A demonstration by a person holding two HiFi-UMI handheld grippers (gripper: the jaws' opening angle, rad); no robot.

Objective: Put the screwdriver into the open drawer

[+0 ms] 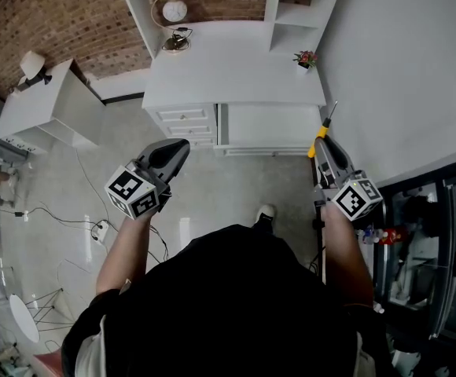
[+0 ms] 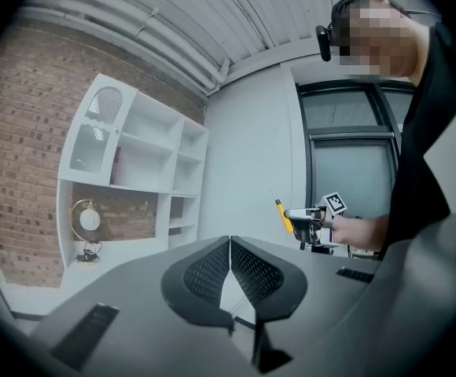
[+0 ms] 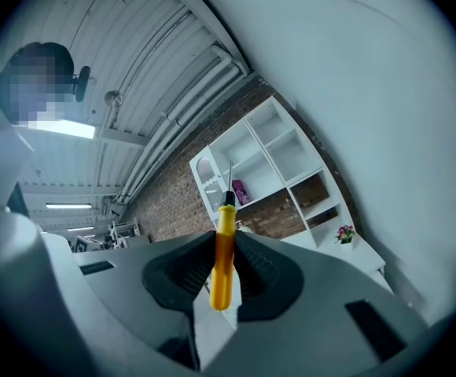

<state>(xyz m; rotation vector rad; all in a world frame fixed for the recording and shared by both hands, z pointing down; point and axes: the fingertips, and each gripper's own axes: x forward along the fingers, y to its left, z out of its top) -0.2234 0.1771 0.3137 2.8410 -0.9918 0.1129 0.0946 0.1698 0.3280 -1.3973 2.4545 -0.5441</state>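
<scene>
My right gripper (image 1: 323, 144) (image 3: 224, 238) is shut on the yellow handle of a screwdriver (image 3: 223, 267) (image 1: 320, 134). Its thin shaft points up and away toward the white desk (image 1: 236, 73). From the left gripper view, the screwdriver (image 2: 282, 217) sticks up out of the right gripper (image 2: 305, 221). My left gripper (image 1: 179, 149) (image 2: 229, 246) is shut, with nothing between its pads. Both grippers hang in the air in front of the desk, above the floor. A stack of white drawers (image 1: 187, 123) sits under the desk's left side; I cannot tell whether one is open.
A clock (image 1: 174, 9) and a small potted plant (image 1: 304, 58) stand on the desk, below white shelves (image 2: 137, 163). A low white cabinet (image 1: 51, 104) is at the left. Cables (image 1: 98, 230) lie on the floor. A dark-framed glass door (image 1: 440, 250) is at the right.
</scene>
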